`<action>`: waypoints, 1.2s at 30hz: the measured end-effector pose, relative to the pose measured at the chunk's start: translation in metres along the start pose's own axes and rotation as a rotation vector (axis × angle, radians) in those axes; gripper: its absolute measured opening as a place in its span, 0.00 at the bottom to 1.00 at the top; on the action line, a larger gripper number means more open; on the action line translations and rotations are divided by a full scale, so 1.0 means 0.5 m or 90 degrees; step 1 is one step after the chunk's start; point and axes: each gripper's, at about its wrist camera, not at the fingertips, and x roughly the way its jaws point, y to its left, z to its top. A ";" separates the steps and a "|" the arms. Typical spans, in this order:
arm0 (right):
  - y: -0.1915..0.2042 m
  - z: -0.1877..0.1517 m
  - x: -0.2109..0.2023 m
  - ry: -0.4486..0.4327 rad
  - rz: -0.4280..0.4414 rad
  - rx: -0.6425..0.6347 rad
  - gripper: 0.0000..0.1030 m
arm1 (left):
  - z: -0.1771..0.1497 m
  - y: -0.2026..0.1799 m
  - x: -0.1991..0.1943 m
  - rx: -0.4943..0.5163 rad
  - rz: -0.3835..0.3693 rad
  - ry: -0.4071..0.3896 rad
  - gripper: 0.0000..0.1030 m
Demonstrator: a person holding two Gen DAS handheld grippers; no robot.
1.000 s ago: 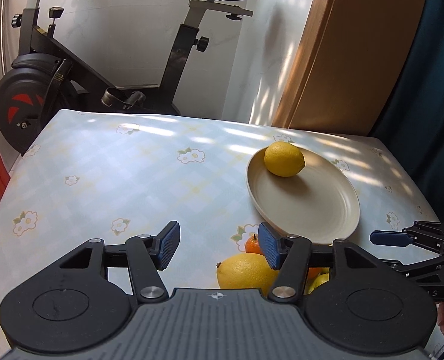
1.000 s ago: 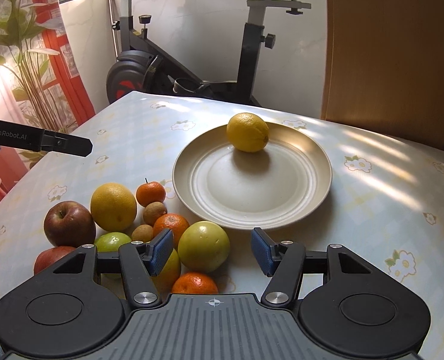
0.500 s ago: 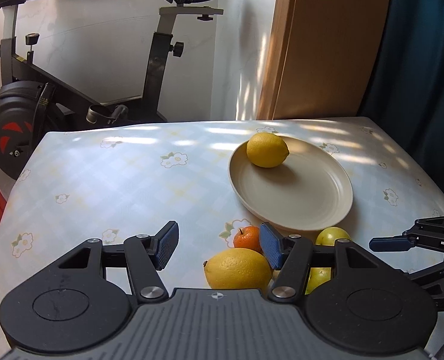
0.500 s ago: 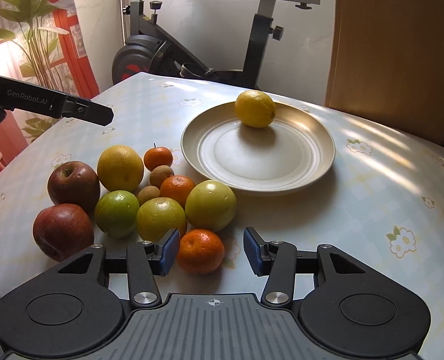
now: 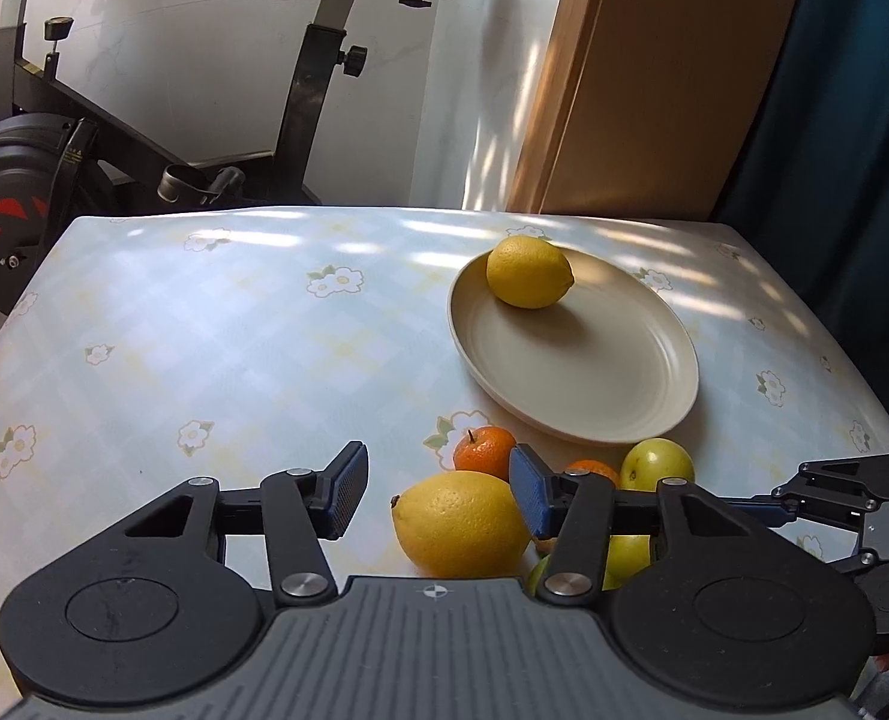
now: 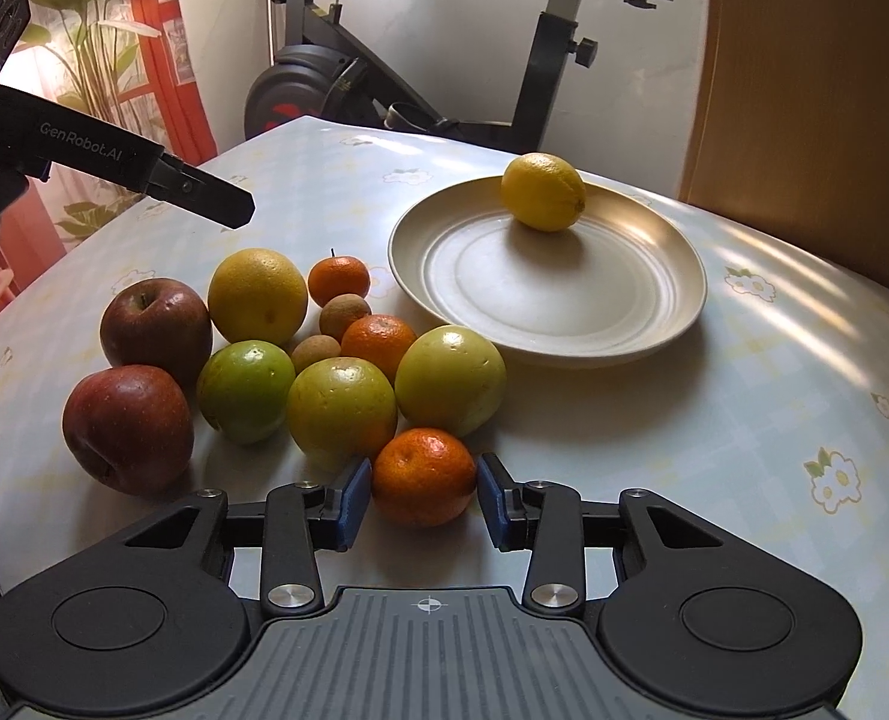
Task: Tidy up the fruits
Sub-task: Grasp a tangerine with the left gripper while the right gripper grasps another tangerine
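Right wrist view: right gripper jaws are closing around the small orange mandarin, pads not yet pressing; left gripper jaws are closing beside the big yellow citrus; squeeze gently, centred

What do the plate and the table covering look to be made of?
Plate: probably glazed ceramic or melamine, cream with a soft sheen and moulded concentric rings. Table covering: looks like wipe-clean vinyl or oilcloth, since its printed checks and flowers glare smoothly in the sun.

A yellow lemon lies on a cream plate; checked floral tablecloth.
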 end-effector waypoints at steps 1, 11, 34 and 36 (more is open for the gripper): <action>-0.001 0.000 -0.001 -0.001 0.001 -0.001 0.34 | 0.001 0.003 0.002 -0.006 -0.005 0.003 0.50; -0.037 -0.007 -0.028 -0.029 -0.013 0.036 0.34 | 0.039 -0.004 0.080 -0.039 -0.048 0.064 0.47; -0.073 -0.004 -0.025 -0.036 -0.028 0.065 0.34 | 0.037 0.018 0.170 -0.108 -0.079 0.124 0.34; -0.075 -0.004 -0.026 -0.038 -0.032 0.066 0.34 | 0.036 0.016 0.159 -0.103 -0.074 0.113 0.34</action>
